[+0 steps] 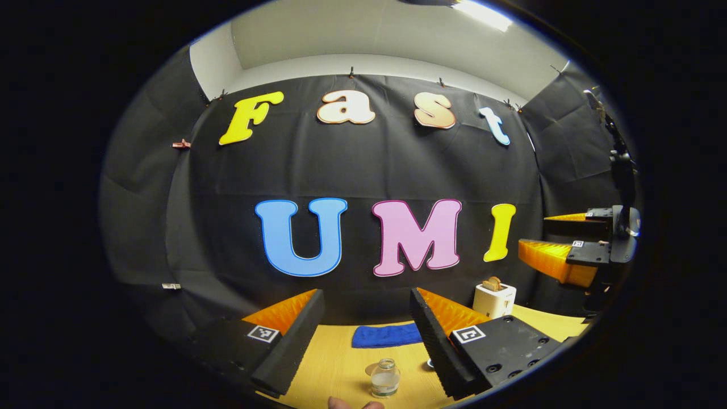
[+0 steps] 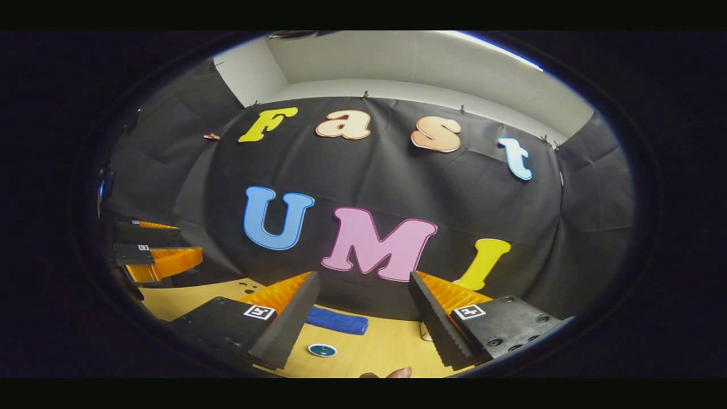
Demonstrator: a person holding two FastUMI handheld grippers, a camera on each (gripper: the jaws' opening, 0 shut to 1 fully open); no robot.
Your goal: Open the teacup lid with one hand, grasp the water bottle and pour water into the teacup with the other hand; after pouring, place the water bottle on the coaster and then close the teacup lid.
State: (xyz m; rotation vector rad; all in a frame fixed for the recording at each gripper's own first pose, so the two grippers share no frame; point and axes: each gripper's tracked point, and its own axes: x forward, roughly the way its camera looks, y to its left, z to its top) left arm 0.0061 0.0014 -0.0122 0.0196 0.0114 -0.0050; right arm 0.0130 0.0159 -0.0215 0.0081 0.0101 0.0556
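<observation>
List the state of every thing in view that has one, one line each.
Left gripper: open, nothing between its fingers, above the table.
Right gripper: open, holding nothing.
Glass jar: upright on the table, no lid on it, looks nearly empty.
Blue cloth: lying flat, folded, near the wall.
Toaster: upright, bread sticking out of the top.
Coaster: flat on the table, nothing on it.

It was a staged recording booth rather than a home: black cloth (image 1: 363, 170) pinned up as walls under a plain white ceiling (image 1: 397, 40), with a pale wooden bench (image 1: 341, 363) carrying a toaster (image 1: 494, 298).
</observation>
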